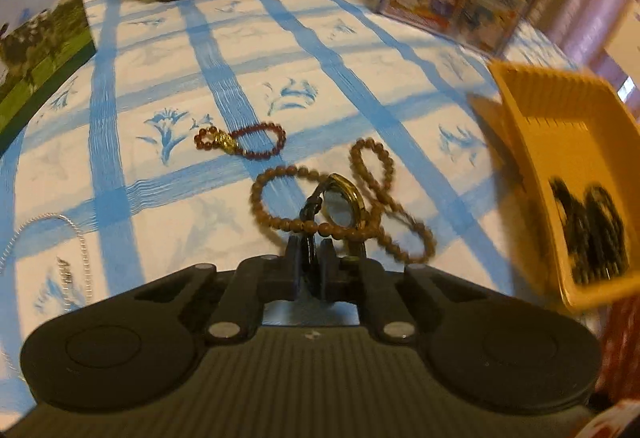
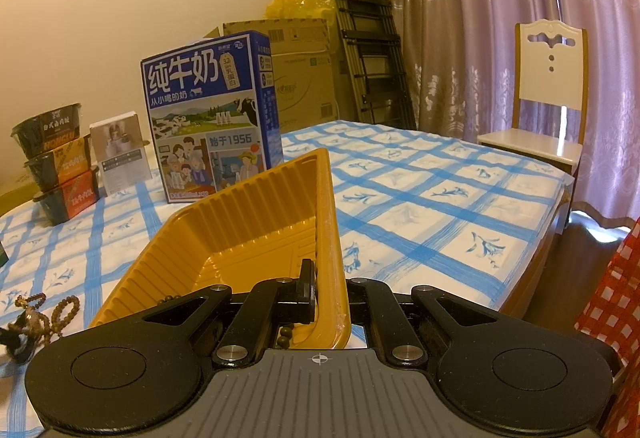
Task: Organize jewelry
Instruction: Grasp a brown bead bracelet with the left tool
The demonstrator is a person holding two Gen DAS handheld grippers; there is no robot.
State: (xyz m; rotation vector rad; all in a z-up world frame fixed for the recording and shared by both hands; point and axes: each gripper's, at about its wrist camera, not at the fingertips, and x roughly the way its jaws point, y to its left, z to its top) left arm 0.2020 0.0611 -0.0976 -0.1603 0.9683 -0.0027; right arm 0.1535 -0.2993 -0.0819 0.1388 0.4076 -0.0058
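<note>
Left gripper (image 1: pixel 310 258) is clamped on the dark strap of a gold-rimmed watch (image 1: pixel 342 204), whose oval face stands up just beyond the fingertips. Behind and around the watch lies a long string of light brown beads (image 1: pixel 276 212), looped in several curls on the blue-checked tablecloth (image 1: pixel 224 50); whether the watch touches it cannot be told. Farther off, left of centre, a dark red bead bracelet (image 1: pixel 244 140) with a gold charm rests flat. At the near left edge a thin silver chain (image 1: pixel 82 250) trails over the cloth. To the right a yellow tray (image 1: pixel 532 118) is tilted, with dark beads (image 1: pixel 588 234) (blurred) gathered in its near corner.

Right gripper (image 2: pixel 326 292), in its own view, is pinched on the right wall of the yellow tray (image 2: pixel 248 222), one finger inside and the other hidden behind the wall. A few dark beads (image 2: pixel 286 336) show at the tray's near edge. Beyond the tray stands a blue milk carton (image 2: pixel 212 114), with stacked noodle bowls (image 2: pixel 56 166) at far left. The brown beads (image 2: pixel 66 312) and the left gripper's tip appear at the near left. A white chair (image 2: pixel 548 110) stands at the table's far right.
</note>
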